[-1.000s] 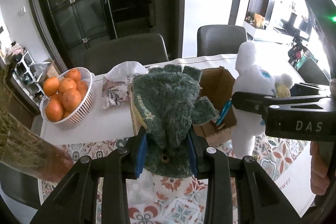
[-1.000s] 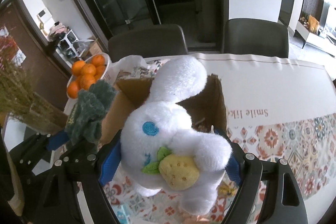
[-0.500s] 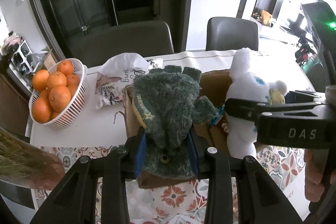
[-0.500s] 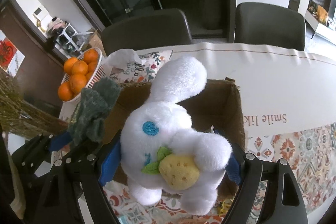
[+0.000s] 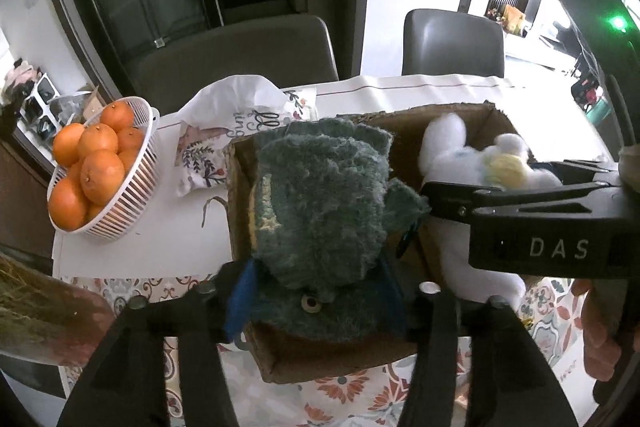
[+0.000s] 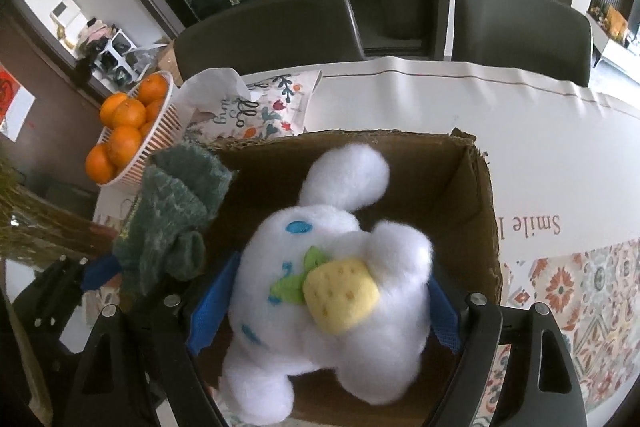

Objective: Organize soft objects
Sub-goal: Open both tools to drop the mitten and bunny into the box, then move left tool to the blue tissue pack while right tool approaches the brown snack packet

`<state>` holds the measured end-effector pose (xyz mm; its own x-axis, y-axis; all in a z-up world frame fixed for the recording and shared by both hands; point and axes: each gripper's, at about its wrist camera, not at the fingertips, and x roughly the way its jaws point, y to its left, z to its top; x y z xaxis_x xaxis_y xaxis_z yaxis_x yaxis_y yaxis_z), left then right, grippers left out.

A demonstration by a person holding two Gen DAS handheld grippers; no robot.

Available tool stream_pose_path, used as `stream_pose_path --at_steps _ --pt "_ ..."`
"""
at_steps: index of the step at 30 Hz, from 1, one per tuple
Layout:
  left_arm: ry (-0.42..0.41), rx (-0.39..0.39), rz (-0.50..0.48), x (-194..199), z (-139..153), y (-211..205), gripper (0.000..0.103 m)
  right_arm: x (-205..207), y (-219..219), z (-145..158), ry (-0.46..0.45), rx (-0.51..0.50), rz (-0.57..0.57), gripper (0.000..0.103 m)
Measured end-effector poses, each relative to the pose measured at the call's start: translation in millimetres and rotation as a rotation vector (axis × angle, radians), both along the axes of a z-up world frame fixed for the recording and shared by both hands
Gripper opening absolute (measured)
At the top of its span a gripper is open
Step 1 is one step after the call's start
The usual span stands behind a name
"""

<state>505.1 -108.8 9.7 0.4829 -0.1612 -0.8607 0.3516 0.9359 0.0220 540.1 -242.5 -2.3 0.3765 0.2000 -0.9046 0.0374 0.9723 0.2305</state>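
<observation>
My left gripper point(image 5: 316, 291) is shut on a fuzzy dark green glove point(image 5: 320, 203) and holds it over the left part of an open cardboard box point(image 5: 328, 359). The glove also shows in the right wrist view point(image 6: 168, 223). My right gripper point(image 6: 324, 311) is shut on a white plush toy point(image 6: 332, 291) with blue spots and a yellow strawberry, held over the inside of the box point(image 6: 452, 179). The plush also shows in the left wrist view point(image 5: 476, 163), with the right gripper body in front of it.
A white basket of oranges point(image 5: 96, 163) stands at the left. A crumpled printed bag point(image 5: 236, 123) lies behind the box. A vase of dried stems point(image 5: 44, 311) is at the near left. Two grey chairs point(image 6: 272, 23) stand beyond the table.
Both grippers have moved forward and down over the box. The plush has tipped forward toward the box's inside, and the glove now hangs over the box's left part.
</observation>
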Motion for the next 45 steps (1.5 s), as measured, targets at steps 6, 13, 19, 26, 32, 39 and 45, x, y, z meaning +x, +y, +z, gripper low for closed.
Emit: stream_pose_path --at_steps 6,13,19,26,32,39,45 --pt "0.0 -0.003 0.01 -0.6 2.3 -0.2 0.067 2.9 -1.7 -5.7 0.024 0.037 0.019 0.087" --pt "-0.01 0.003 0.015 -6.2 10.3 -0.1 0.072 -3.4 -2.6 3.0 0.002 0.032 0.002 0.087" --pt "-0.019 0.018 0.018 -24.0 18.9 2.5 0.072 -17.8 -0.5 16.4 -0.017 -0.008 0.006 0.087" --pt "-0.023 0.016 0.029 -57.6 30.2 7.8 0.072 -53.7 5.2 34.6 -0.047 -0.065 0.026 0.087" --pt "-0.022 0.013 0.025 -96.0 40.5 6.5 0.072 -96.4 3.0 53.2 -0.083 -0.092 0.012 0.087" --pt "-0.036 0.046 0.069 -138.6 51.3 9.0 0.076 -145.5 -7.5 69.3 -0.109 -0.146 -0.027 0.087" --pt "-0.044 0.064 0.113 -167.6 51.9 16.2 0.079 -172.1 -6.9 73.2 -0.094 -0.207 -0.008 0.087"
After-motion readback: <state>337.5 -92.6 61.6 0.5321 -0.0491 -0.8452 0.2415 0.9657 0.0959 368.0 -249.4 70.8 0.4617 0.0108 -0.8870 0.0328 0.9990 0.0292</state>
